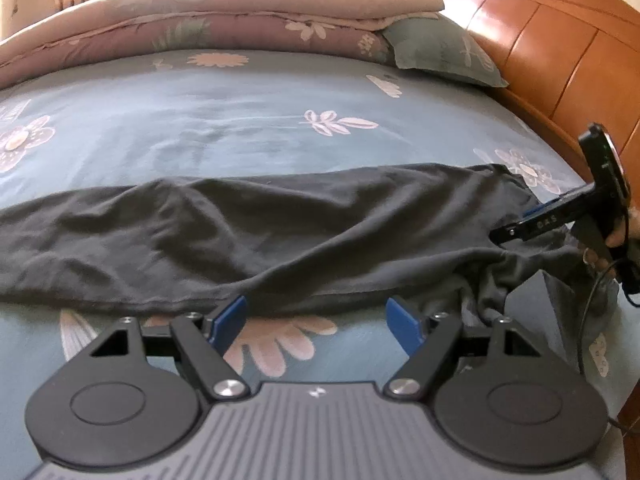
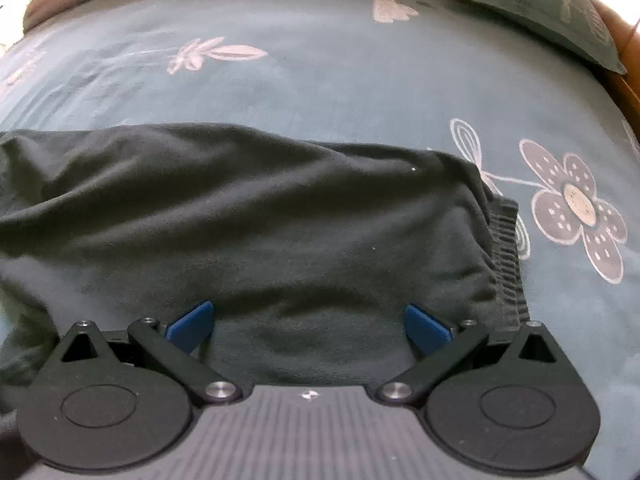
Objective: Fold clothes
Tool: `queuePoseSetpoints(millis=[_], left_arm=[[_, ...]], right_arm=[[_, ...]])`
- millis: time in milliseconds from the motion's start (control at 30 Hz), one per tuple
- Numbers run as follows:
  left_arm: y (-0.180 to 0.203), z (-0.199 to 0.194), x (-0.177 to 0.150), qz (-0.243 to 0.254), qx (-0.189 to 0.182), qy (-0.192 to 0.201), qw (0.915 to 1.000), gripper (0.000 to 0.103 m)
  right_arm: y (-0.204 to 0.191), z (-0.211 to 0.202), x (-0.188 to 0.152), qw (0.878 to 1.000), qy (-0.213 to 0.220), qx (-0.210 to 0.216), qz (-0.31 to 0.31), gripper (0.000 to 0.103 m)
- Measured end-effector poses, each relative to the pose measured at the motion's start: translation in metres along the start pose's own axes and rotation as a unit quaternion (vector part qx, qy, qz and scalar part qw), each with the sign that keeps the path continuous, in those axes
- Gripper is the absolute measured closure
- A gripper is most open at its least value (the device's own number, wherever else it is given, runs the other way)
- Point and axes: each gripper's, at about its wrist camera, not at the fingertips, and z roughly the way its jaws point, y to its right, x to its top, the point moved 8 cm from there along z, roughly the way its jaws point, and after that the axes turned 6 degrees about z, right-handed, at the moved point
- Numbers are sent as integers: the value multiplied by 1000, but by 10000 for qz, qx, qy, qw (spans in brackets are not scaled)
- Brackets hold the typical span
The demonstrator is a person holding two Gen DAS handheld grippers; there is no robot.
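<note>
A dark grey garment lies as a long folded strip across the blue flowered bedsheet. My left gripper stands open just short of the garment's near hem, nothing between its blue pads. At the strip's right end the right gripper's black body shows, held by a hand. In the right wrist view the garment fills the middle, its ribbed waistband at the right. My right gripper hovers over the cloth with jaws wide open and nothing pinched.
A folded pink and mauve quilt and a green pillow lie at the far side of the bed. A wooden headboard runs along the right. A black cable hangs from the right gripper.
</note>
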Motion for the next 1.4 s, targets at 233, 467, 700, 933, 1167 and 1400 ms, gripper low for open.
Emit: queuePoseSetpoints(millis=[233,467,700,933,1167,1400], left_arm=[[-4,-5,-7,-270,24,-45,9996,26],[-8,-22,-7,-347,5,146,9993,26],[-38,-34,-12,-833,241,260,9959,26],[-99,-53,-21,-1413,771,395,9862,27],[-184,-58,-33,-2473,1055,580,9614,29],[-278,-35,-59,-4098,774,904,9044,40]], right_arm=[[4,1,2,9996,266,-86,17,0],[7,-53,0,9786,737,1355,1363,18],[-28,-102,-21,9382,897,2814,1806,18],[-107,-106,8,9498,625,2974,747,34],[-211,-79,28,9624,330,2639,-549,33],[-272,-54,25,9557,170,2672,-1219,33]])
